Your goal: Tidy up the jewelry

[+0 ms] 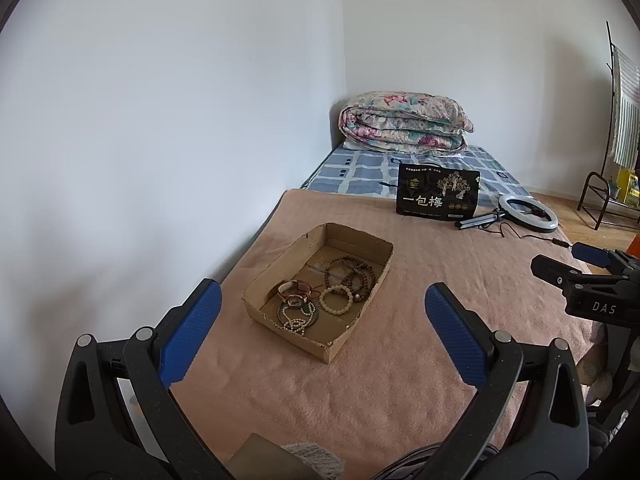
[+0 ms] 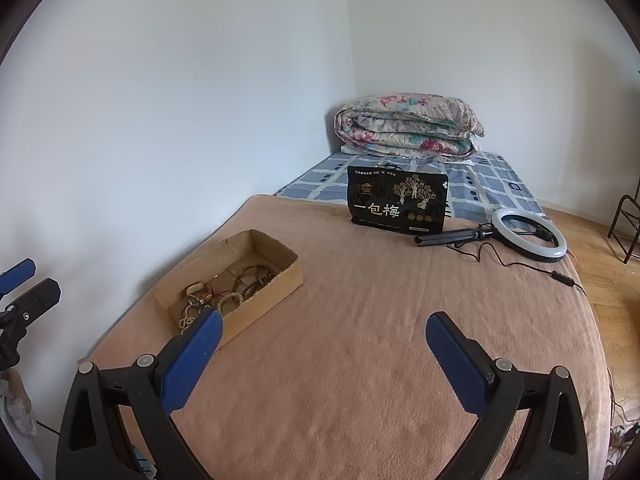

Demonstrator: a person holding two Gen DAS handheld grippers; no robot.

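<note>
Apparently complete: bracelets, watch and bead strands all lay inside the cardboard box on the bed's pink blanket. Left tongs and right tongs hovered apart, empty; nothing loose outside.

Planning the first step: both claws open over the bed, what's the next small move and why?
Probably ease the left claw forward and down toward the cardboard box. Both claws are open and empty, the right claw faces bare blanket, and all the jewelry, such as the pale bead bracelet, lies tangled in the box straight ahead of the left one.
</note>
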